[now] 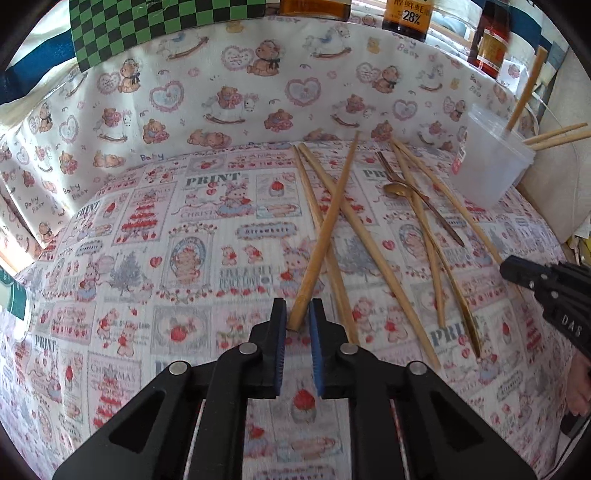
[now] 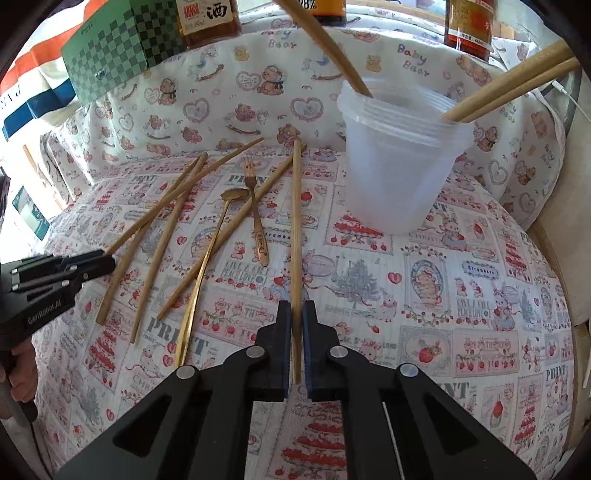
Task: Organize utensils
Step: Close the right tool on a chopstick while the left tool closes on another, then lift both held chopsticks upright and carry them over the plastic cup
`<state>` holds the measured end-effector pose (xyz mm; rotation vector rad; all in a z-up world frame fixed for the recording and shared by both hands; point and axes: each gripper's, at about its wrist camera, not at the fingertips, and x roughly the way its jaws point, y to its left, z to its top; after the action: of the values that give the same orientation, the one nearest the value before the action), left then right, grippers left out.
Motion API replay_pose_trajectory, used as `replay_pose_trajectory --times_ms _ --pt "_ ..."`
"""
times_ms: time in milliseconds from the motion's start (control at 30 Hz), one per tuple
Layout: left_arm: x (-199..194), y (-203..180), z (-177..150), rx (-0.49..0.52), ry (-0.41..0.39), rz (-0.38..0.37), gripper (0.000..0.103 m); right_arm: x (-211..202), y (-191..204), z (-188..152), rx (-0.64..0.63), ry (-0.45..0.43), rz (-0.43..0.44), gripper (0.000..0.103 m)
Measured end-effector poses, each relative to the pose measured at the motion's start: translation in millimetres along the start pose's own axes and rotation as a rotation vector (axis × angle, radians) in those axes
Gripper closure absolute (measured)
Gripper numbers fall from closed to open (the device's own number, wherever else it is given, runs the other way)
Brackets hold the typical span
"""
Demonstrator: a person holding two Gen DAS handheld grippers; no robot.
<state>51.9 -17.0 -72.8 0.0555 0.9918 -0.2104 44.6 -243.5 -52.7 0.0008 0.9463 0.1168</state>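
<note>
Wooden chopstick [image 1: 324,236] clamped at its near end between the blue pads of the left gripper [image 1: 298,321], slanting up and away across two other chopsticks [image 1: 332,236] lying on the printed cloth [image 1: 192,258]. Second wooden chopstick [image 2: 295,258] pinched between the pads of the right gripper [image 2: 294,325], jaws closed tight on it, shaft running straight ahead toward the back of the table, far tip beside the plastic cups [image 2: 395,166]. Left of that stick, scattered on the cloth: gold spoon [image 2: 207,258] with its bowl away from the camera, small gold fork [image 2: 255,206] tines pointing to the back, several more loose chopsticks [image 2: 162,236] crossing one another in a loose fan. Translucent cups nested in a stack, upright at the right rear of the cloth, holding three chopsticks [image 2: 509,92] that lean out over the rim. Behind, teddy-bear fabric [image 2: 258,96] draped as a backdrop, green checkered box [image 2: 122,48] at upper left, brown glass bottles [image 2: 207,16] along the top edge.
</note>
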Motion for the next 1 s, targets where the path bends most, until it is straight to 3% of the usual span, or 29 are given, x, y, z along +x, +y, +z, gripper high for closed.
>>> replay_pose_trajectory --times_ms 167,333,667,833,1000 --pt "-41.3 -3.8 -22.9 -0.025 -0.091 -0.001 0.096 -33.3 -3.5 2.6 0.023 -0.133 0.091 0.096" --pt "-93.3 -5.4 -28.4 -0.033 -0.261 0.030 0.097 -71.0 -2.2 2.5 0.016 -0.323 0.164 0.097" --pt "-166.1 -13.1 -3.8 -0.035 -0.497 0.051 0.097 -119.6 -5.4 -2.1 0.030 -0.562 0.213 0.097" --pt "-176.0 -12.7 10.7 -0.058 -0.519 0.035 0.097 -137.8 -15.5 -5.1 0.065 -0.641 0.237 0.097" --pt "-176.9 -17.2 19.5 -0.063 -0.518 0.038 0.097 -138.0 -28.7 -2.9 0.114 -0.637 0.249 0.097"
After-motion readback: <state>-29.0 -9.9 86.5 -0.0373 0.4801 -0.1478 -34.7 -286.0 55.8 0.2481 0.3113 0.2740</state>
